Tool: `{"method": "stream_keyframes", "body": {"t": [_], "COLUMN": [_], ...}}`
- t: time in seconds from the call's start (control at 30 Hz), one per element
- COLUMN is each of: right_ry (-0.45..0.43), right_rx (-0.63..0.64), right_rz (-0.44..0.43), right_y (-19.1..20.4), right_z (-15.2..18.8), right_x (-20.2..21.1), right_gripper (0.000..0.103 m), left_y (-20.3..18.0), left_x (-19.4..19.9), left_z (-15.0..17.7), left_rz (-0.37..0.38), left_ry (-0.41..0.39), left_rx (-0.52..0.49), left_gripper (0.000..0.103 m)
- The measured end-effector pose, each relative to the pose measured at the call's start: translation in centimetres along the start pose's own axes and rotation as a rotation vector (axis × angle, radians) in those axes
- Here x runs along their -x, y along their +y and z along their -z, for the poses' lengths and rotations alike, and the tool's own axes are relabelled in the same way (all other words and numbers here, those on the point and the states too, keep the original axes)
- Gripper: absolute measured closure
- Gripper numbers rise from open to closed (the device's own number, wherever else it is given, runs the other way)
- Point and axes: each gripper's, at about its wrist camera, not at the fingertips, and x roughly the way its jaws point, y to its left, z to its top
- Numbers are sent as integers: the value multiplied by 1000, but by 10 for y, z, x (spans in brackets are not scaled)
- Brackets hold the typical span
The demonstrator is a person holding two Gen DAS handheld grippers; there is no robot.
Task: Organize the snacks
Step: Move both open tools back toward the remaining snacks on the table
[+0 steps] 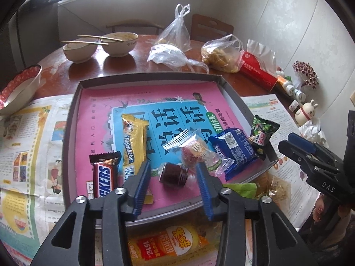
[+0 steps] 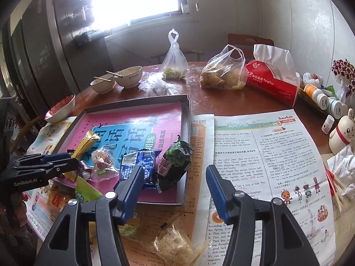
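The snacks are gathering in the shallow tray, most of them along its near edge: a Snickers bar, a yellow wafer bar, a clear-wrapped candy, a blue biscuit pack and a dark green packet leaning on the tray's right wall. A small brown jelly cup lies between the fingers of the left gripper, whose jaws stand part open and clear of it, apparently just set down. The right gripper hangs part open and empty by the tray's near right corner. Loose packets, like the yellow packet outside the near edge, seem next; that calls for reaching back and closing on one.
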Motion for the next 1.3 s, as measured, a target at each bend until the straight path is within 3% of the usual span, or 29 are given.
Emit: {"method": "stream_keyframes", "body": {"t": [0.53,1.3], "right_ry": [-51,-59], "right_rx": [1,37], "right_rz": [-29,-66], "right_y": [1,8], "right_z": [8,28], "right_x": [21,31], "right_gripper": [33,26], "left_y": [-8,-37], "left_x": [27,30], "left_z": [9,36], "left_rz": [-23,-11], "left_ry": [-82,-72], "left_rx": [-4,-70], "left_gripper": [37,36]}}
